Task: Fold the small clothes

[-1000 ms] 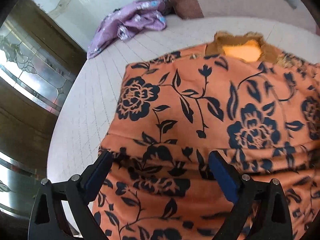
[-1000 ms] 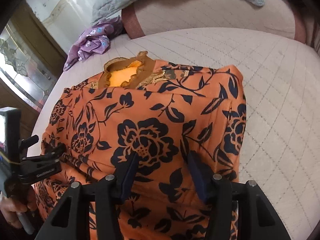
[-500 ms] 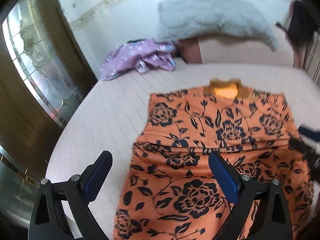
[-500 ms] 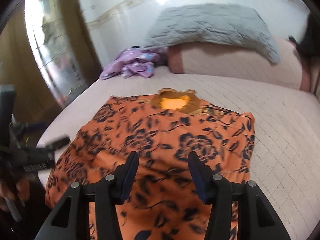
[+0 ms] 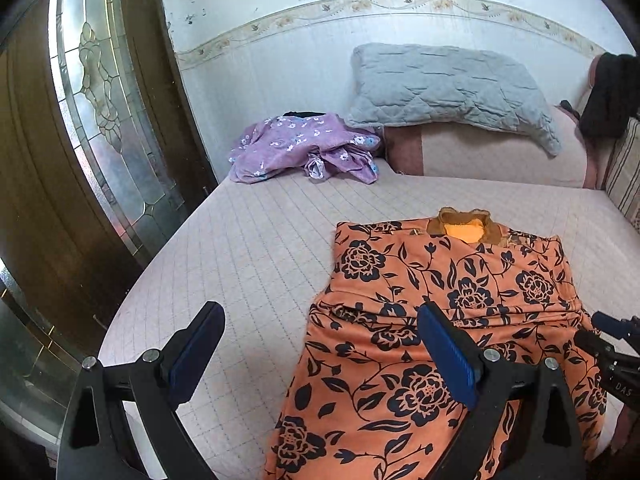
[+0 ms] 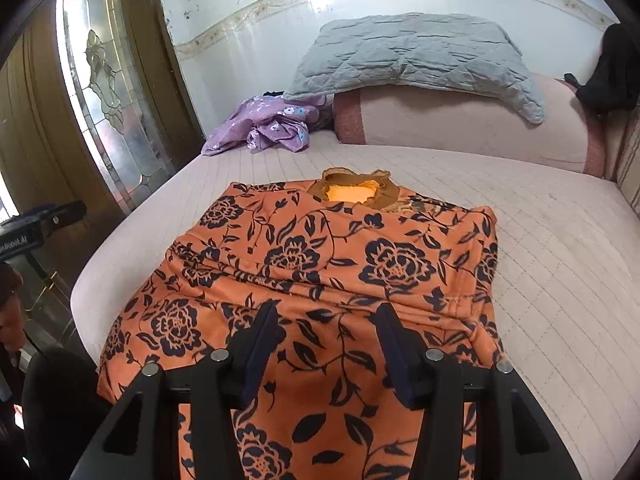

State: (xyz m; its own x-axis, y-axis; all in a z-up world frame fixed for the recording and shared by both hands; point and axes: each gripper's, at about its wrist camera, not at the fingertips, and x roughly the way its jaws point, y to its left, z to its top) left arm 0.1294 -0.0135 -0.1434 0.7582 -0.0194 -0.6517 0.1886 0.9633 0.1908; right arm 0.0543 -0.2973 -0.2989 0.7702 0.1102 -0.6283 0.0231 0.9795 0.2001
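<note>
Orange flowery top [image 5: 448,320] lay flat on the bed [image 5: 260,248] after I pulled both tongs, left [image 5: 320,354] and right [image 6: 326,350], up and back, released and empty, ready for the next fold.

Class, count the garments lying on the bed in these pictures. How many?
2: the orange floral garment spread flat near the grippers, and the purple floral garment crumpled at the far corner beside the pillows. Others may be hidden.

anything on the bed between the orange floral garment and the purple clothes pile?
Nothing: in the left wrist view only bare quilted mattress cover lies between the orange floral garment and the purple clothes pile. The right wrist view agrees.
</note>
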